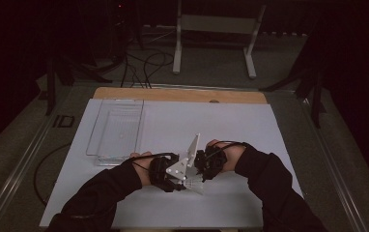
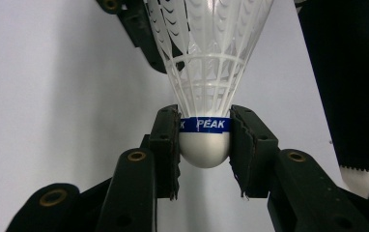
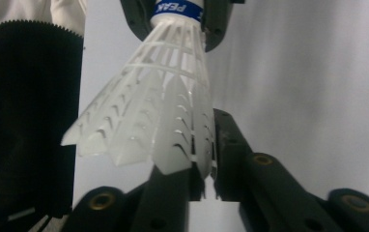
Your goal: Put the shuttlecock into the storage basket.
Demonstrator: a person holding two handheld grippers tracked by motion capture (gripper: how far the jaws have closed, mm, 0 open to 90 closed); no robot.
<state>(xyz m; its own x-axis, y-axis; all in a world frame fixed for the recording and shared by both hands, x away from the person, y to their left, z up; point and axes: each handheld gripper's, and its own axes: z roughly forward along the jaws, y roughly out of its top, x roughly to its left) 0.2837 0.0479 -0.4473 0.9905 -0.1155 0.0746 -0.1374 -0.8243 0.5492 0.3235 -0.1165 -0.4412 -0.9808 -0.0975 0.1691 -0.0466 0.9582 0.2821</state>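
Your left tool [image 2: 204, 145] is clamped on the shuttlecock [image 2: 205, 87] at its rounded white cork base, pads pressing either side of the blue band, and it holds the shuttlecock just above the white table [image 1: 250, 145], near its front edge, between your two hands. Your right tool [image 3: 206, 179] sits at the other end, with the edge of the plastic skirt between its jaws, which look slightly apart; I judge them loose around the skirt rather than pressing it. The shuttlecock should be very light, so it needs little force. The cork is the firm part and the sound place to hold; the latticed skirt is thin and springy and would likely bend or crack if squeezed. A clear tray [image 1: 117, 130] lies empty to your left.
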